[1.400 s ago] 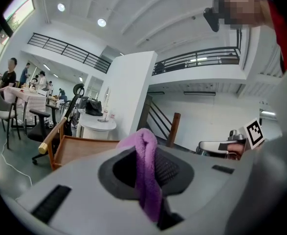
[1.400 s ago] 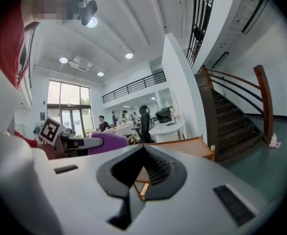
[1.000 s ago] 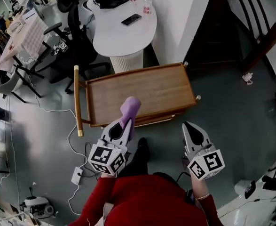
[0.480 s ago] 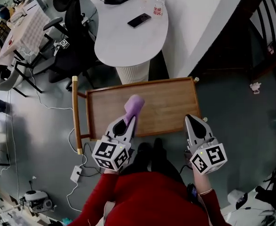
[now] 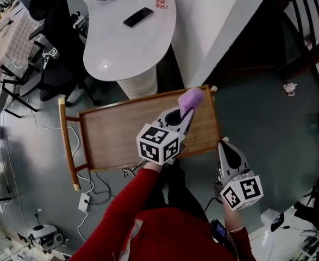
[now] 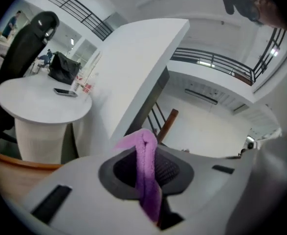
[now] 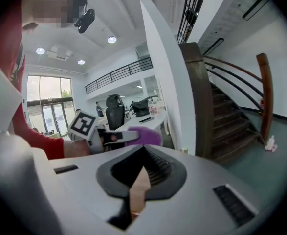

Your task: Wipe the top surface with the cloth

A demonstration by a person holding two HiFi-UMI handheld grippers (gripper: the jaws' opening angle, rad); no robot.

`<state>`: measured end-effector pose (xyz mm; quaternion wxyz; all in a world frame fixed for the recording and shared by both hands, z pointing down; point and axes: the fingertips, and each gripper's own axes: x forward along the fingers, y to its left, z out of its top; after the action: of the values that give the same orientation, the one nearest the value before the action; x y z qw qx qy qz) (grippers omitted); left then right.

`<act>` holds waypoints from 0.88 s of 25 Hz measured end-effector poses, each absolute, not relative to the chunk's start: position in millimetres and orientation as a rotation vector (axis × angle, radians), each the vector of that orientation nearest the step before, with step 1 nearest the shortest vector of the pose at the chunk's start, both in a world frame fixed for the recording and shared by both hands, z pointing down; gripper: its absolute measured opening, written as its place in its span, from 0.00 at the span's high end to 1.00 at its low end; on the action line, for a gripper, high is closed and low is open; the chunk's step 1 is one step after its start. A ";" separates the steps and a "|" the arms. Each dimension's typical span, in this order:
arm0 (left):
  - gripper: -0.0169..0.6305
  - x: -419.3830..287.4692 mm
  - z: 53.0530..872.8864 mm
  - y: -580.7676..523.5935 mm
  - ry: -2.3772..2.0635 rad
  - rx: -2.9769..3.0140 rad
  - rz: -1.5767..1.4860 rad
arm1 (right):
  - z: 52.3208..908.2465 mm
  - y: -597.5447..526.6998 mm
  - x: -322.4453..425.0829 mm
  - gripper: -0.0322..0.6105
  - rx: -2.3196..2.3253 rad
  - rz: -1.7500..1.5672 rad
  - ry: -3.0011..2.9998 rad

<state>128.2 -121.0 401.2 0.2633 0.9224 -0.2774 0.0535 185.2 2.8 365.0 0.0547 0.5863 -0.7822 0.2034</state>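
Note:
A wooden cart top lies below me in the head view. My left gripper reaches over its far right corner, shut on a folded purple cloth that sticks out past the tips. In the left gripper view the cloth stands pinched upright between the jaws. My right gripper hangs just off the cart's near right corner with its jaws together and nothing in them. The right gripper view looks across at the left gripper and the cloth; a thin sliver of wood shows at its own jaws.
The cart's upright handle is on its left side. A round white table with a phone and bottles stands beyond the cart, office chairs beside it. A white wall and dark stairs stand at right. Cables and a power strip lie on the floor.
My left gripper has carried the cloth from the cart's near middle to its far right corner. The right gripper has stayed near the cart's near right corner.

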 end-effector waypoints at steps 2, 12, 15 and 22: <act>0.90 169.8 408.8 -129.9 -0.728 2.470 0.156 | 367.9 13.2 201.0 0.94 1.832 0.645 -2.331; 0.90 212.1 505.5 -177.6 -0.876 2.286 0.396 | 391.8 -2.5 242.1 0.94 1.842 0.725 -2.294; 0.90 176.8 515.1 -191.5 -0.988 2.253 0.435 | 395.7 -9.9 234.1 0.94 1.768 0.738 -2.330; 0.90 -2.2 534.9 -216.1 -1.385 2.041 0.471 | 403.5 -52.6 178.4 0.94 1.489 0.762 -2.479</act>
<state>-2.2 -216.1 534.9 0.3102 0.7728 -0.5242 0.1784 178.4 -52.6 403.5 0.0757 0.4965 -0.8266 0.2540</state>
